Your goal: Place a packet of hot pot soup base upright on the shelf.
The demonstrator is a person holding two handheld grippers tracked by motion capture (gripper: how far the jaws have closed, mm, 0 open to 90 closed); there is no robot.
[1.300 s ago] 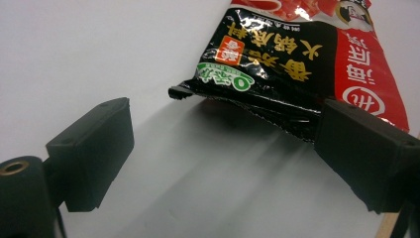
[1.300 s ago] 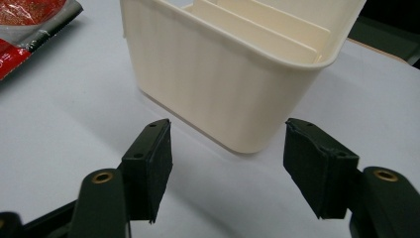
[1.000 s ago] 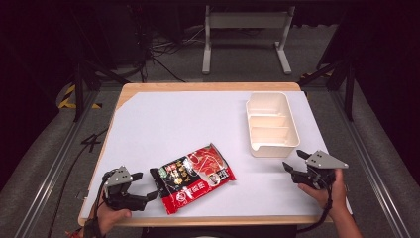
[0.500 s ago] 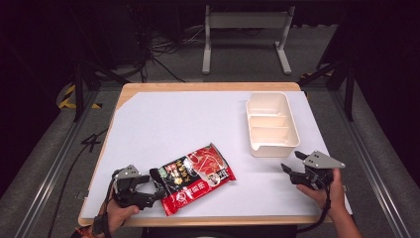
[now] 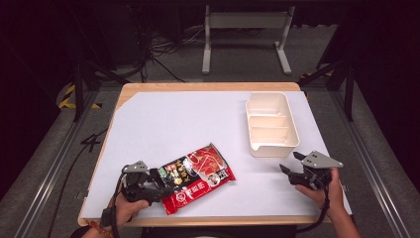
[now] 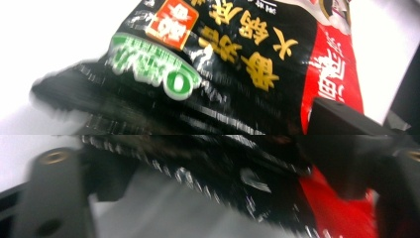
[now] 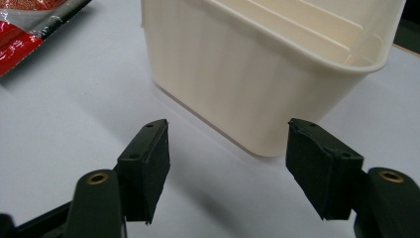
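We see a red and black hot-pot seasoning packet (image 5: 198,173) lying flat on the white table (image 5: 173,124), close to the near edge and a little left of its middle. Its long axis runs on a slant, from the near-left corner side up toward the cream divided container (image 5: 272,148), which stands well apart by the right edge.

The left gripper (image 5: 161,188) lies low at the packet's near-left end and points along that long axis. In the left gripper view the packet's black end (image 6: 223,74) sits between the two jaws. The jaws have just been closing on it, but we judge that they are not yet clamped, since we cannot make out the pads pressing the film in that blurred view.

The right gripper (image 5: 287,171) rests near the near-right corner, released, with its jaws apart and nothing between them. It faces the container's near wall (image 7: 237,74), just beside it but not touching.

The left hand is plainly the nearer one to the packet. The packet lies straight ahead of that claw, so we reckon the coming move is to finish the pinch on its end. The container then lies off to the far right of it.
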